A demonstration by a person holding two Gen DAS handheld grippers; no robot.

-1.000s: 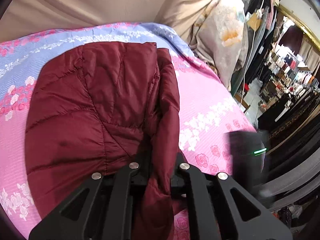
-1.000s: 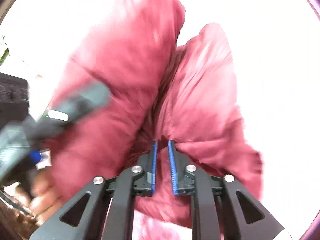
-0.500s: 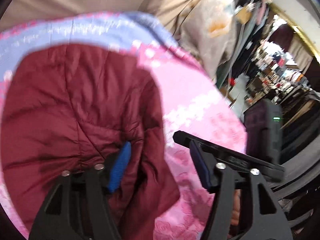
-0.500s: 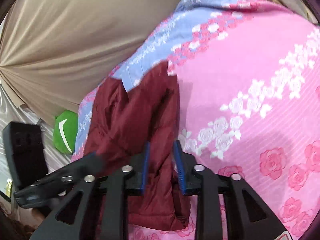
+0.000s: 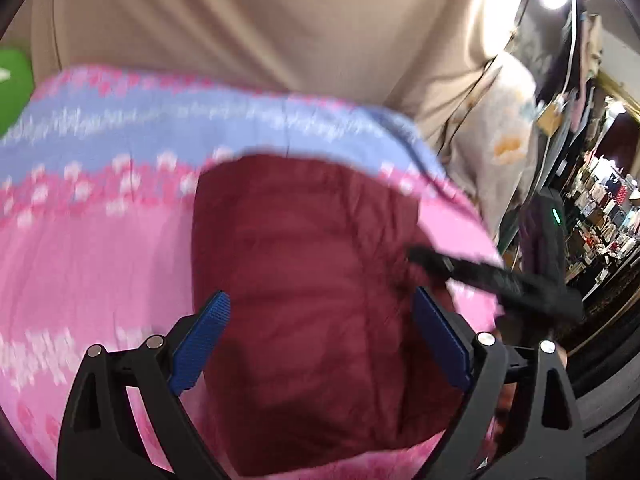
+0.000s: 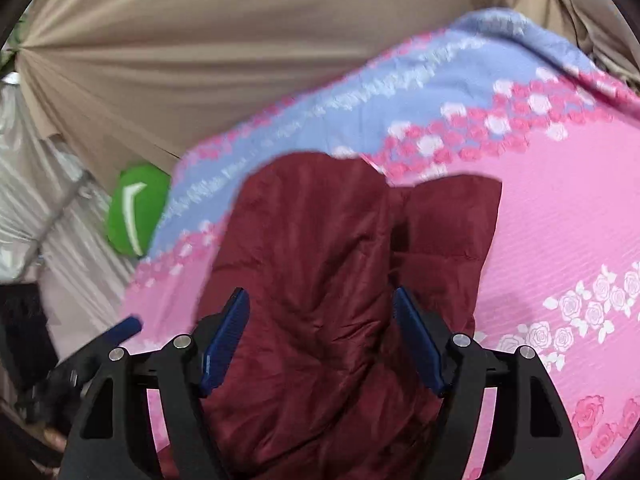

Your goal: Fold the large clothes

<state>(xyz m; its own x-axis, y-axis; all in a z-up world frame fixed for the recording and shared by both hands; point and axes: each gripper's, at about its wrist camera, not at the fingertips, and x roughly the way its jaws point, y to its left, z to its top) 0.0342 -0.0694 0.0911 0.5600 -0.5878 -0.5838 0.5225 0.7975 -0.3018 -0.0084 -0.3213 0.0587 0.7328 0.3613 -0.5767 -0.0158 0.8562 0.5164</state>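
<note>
A dark red quilted jacket [image 5: 312, 280] lies folded on the pink and blue flowered bedspread [image 5: 92, 264]. My left gripper [image 5: 320, 340] is open just above its near part, holding nothing. In the right wrist view the same jacket [image 6: 320, 280] lies on the bedspread [image 6: 560, 220] with a second flap to its right. My right gripper [image 6: 322, 336] is open over the jacket and empty. The right gripper's black fingers [image 5: 480, 276] show at the jacket's right edge in the left wrist view.
A beige curtain [image 6: 200, 60] hangs behind the bed. A green cushion [image 6: 136, 208] sits at the bed's far left corner. Hanging clothes and shop shelves [image 5: 600, 200] stand past the bed's right edge. A flowered pillow [image 5: 508, 148] leans there.
Both grippers have opened and let go of the jacket. The right one brought its held part down onto the bed. The jacket now lies folded over.
</note>
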